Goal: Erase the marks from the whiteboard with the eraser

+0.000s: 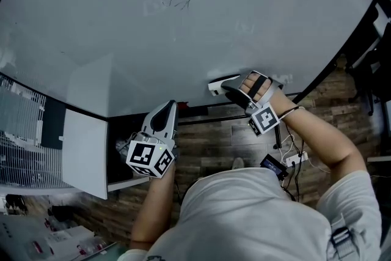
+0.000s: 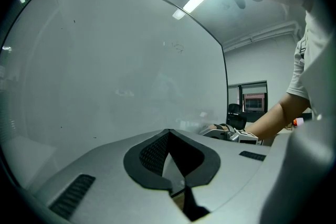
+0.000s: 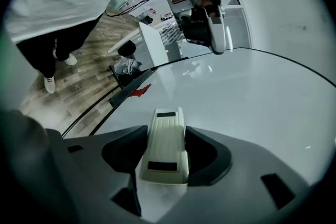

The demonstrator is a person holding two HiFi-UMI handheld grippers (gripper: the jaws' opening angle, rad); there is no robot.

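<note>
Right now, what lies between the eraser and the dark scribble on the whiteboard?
Nothing. The head view shows only bare whiteboard between the eraser, held in the right gripper, and the scribble higher up.

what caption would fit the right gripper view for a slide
Right gripper clamps the cream eraser at the whiteboard, with the left gripper shut beyond.

Left gripper (image 2: 169, 136) jaws together, nothing between them, forearm raised. Right gripper (image 1: 232, 90) clamps eraser (image 3: 164, 145), arm reaching forward.
</note>
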